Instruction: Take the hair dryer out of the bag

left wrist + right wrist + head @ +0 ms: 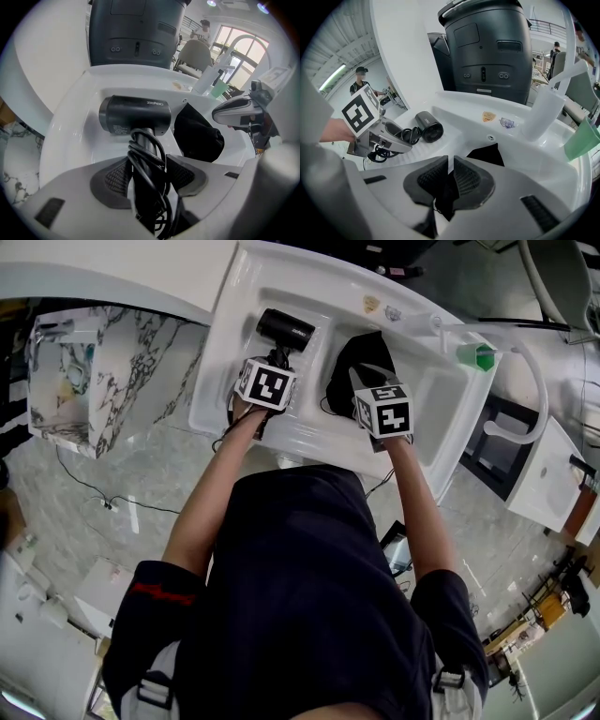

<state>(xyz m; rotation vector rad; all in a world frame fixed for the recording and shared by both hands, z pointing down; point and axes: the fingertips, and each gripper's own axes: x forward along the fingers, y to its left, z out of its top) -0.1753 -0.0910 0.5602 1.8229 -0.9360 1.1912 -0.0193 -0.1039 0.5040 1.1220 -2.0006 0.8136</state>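
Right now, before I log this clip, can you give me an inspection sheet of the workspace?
Surface: white sink, both job items over it.
Job's things: black hair dryer is out of the black bag, to its left; the bag lies slumped in the basin.
Clutter: green cup at the sink's far right; two stickers on its back rim.
Grippers: left gripper shut on the hair dryer's handle; right gripper pinching the bag's fabric.
Cables: cord wound round the dryer's handle; thin cable on the floor.
Surroundings: dark machine behind the sink; marble block at left.
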